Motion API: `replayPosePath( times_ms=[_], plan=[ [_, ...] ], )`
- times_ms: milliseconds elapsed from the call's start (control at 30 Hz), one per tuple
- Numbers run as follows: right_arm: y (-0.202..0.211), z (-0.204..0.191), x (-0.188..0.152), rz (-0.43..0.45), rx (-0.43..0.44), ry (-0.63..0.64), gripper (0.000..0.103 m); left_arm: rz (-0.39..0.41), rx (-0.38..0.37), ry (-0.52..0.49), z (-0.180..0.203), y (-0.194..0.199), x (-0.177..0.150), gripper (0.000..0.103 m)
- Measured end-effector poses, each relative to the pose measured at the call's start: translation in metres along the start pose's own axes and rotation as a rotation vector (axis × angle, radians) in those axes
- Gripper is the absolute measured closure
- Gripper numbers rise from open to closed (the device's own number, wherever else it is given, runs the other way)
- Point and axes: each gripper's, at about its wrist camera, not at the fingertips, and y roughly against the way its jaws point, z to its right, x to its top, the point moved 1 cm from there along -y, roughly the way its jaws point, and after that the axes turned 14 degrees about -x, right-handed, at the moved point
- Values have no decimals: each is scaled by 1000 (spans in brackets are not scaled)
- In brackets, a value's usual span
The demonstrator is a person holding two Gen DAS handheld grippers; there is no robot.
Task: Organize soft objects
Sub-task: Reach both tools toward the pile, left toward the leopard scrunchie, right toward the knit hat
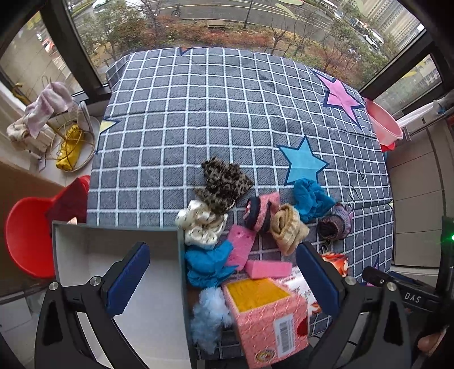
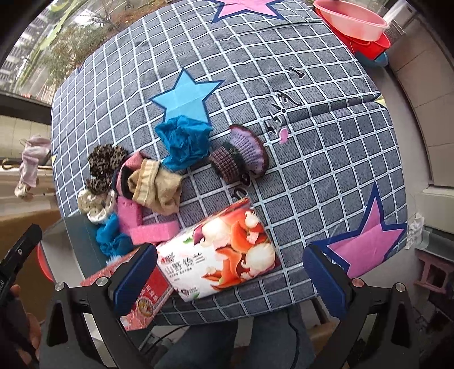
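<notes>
Soft things lie in a heap on the checked cloth: a leopard scrunchie (image 1: 224, 184) (image 2: 106, 161), a cream dotted scrunchie (image 1: 200, 222), a tan sock (image 1: 288, 227) (image 2: 157, 184), blue cloths (image 1: 310, 198) (image 2: 183, 142), pink sponges (image 1: 268, 268) (image 2: 153, 231), a purple knitted piece (image 1: 336, 221) (image 2: 241, 154) and a pale blue fluffy ball (image 1: 208, 315). An open grey box (image 1: 119, 255) stands at the left. My left gripper (image 1: 224, 281) is open above the box edge and a pink tissue pack (image 1: 269, 309). My right gripper (image 2: 229, 281) is open over a floral tissue pack (image 2: 224, 255).
The cloth-covered table (image 1: 227, 113) (image 2: 326, 170) stands by a window. A red chair (image 1: 34, 230) and a wire basket (image 1: 71, 142) stand at the left. Pink and red basins (image 1: 383, 122) (image 2: 357, 25) sit beyond the table's right edge.
</notes>
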Motion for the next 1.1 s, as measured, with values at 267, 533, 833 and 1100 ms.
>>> replayPosePath(
  times_ms=[267,533,833,1100],
  plan=[
    [-23,17,25,-22,44,-26,0,-53,23,-29,2,-41,51,0],
    [-51,27,52,-34,116,-45,0,-165,24,32,-4,-98,80,0],
    [-81,28,71,-51,115,-31,0,-234,95,38,-4,-129,87,1],
    [-102,5,81,-29,98,38,0,-247,108,20,11,-131,100,11]
  ],
)
